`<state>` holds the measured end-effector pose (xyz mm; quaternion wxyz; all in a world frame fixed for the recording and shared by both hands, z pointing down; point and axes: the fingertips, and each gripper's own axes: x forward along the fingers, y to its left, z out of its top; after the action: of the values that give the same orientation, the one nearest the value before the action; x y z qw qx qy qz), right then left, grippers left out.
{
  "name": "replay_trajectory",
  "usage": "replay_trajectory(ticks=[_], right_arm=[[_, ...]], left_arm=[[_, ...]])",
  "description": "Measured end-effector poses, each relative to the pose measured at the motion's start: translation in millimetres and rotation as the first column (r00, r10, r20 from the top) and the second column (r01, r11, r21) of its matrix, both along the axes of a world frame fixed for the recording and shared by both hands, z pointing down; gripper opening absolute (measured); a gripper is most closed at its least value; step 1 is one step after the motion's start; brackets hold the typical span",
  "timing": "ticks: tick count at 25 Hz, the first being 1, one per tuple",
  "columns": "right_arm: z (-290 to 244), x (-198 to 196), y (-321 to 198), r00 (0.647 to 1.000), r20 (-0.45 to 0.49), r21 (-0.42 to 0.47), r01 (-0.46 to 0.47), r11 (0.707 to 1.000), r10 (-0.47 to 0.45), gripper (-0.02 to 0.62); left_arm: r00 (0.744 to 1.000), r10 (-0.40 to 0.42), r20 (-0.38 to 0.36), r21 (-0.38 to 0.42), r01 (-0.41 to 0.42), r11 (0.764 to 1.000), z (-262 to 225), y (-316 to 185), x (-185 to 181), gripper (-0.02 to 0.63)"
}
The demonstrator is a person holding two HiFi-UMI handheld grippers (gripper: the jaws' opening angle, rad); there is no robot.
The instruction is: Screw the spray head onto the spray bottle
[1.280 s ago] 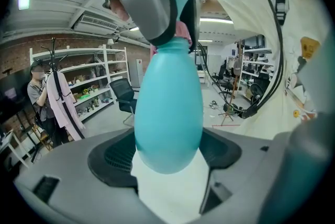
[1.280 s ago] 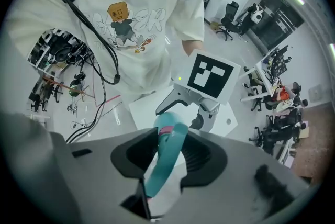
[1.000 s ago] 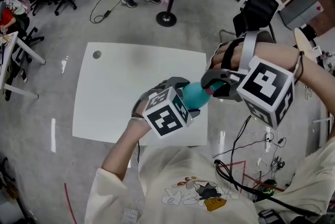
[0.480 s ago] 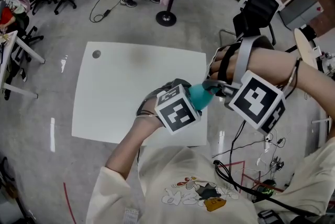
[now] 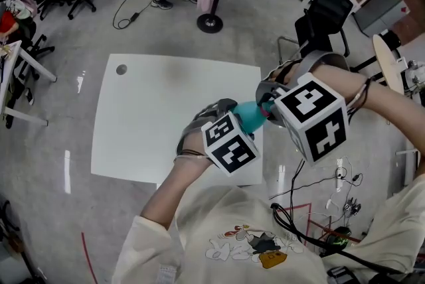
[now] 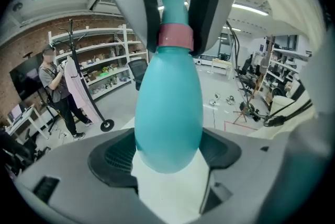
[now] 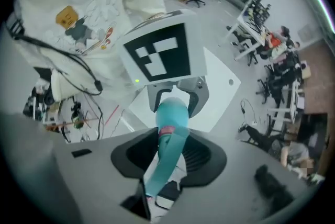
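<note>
The person stands at the near right corner of a white rectangular surface (image 5: pixel 153 117) and holds both tools up in the air above that corner, close together.

The left gripper (image 6: pixel 168 157) has its jaws closed on the rounded bottom end of a teal, egg-shaped plastic spray bottle (image 6: pixel 168 108). The dark ribbed pads press the body from either side. The bottle's narrow neck points away from this gripper and toward the other one.

A pink ring collar (image 6: pixel 175 37) sits round the neck where the body narrows. Beyond it rises the slim teal spray head (image 7: pixel 162 170), which is on the neck, in line with the body. Whether the collar is turned fully home I cannot tell.

The right gripper (image 7: pixel 167 160) comes in from the right, its marker cube (image 5: pixel 311 117) tipped toward the person. Its jaws stand partly apart and are closed on the spray head, one pad on each side of it. So the bottle hangs between the two tools, gripped at both ends and clear of the surface.

Farther off, on the grey floor, a coat stand with a round black base (image 5: pixel 210 22) carries a pale pink garment, and a second person (image 6: pixel 55 81) stands just beside it. A black office chair (image 5: pixel 325 10) is at the far right.
</note>
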<state>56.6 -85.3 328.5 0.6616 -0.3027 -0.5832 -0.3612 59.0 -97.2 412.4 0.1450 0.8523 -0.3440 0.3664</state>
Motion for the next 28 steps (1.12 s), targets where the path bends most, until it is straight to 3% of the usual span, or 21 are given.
replay_trajectory(ticks=[3, 7, 11, 14, 22, 26, 28], right_arm=[[1.3, -6.2, -4.0, 0.971, 0.017, -0.037, -0.239, 0.970, 0.239, 0.135], [1.0, -11.3, -11.9, 0.879, 0.022, -0.078, -0.474, 0.877, 0.477, 0.135], [0.9, -14.9, -16.7, 0.774, 0.016, -0.155, -0.624, 0.766, 0.633, 0.135], [3.4, -12.7, -23.0, 0.711, 0.023, -0.178, -0.689, 0.703, 0.703, 0.135], [-6.8, -17.3, -24.0, 0.679, 0.012, -0.230, -0.713, 0.662, 0.734, 0.157], [-14.3, -16.0, -14.7, 0.659, -0.013, -0.296, -0.721, 0.627, 0.752, 0.189], [-27.4, -20.4, -11.2, 0.663, 0.002, -0.321, -0.709, 0.628, 0.749, 0.198]], left_arm=[[0.998, -0.064, 0.001, 0.019, 0.064, 0.998, 1.3, -5.1, -5.3, 0.379], [0.988, -0.157, 0.013, 0.052, 0.156, 0.986, 3.1, -11.3, -10.7, 0.379], [0.969, -0.234, 0.079, 0.086, 0.228, 0.970, 8.4, -17.9, -13.5, 0.379], [0.970, -0.235, 0.061, 0.094, 0.229, 0.969, 6.9, -20.0, -11.6, 0.379], [0.970, -0.236, 0.057, 0.093, 0.230, 0.969, 5.5, -23.7, -20.3, 0.379], [0.975, -0.217, 0.039, 0.075, 0.214, 0.974, 17.3, -17.5, -17.6, 0.379], [0.981, -0.192, 0.024, 0.049, 0.190, 0.980, 23.8, -12.1, -21.8, 0.379]])
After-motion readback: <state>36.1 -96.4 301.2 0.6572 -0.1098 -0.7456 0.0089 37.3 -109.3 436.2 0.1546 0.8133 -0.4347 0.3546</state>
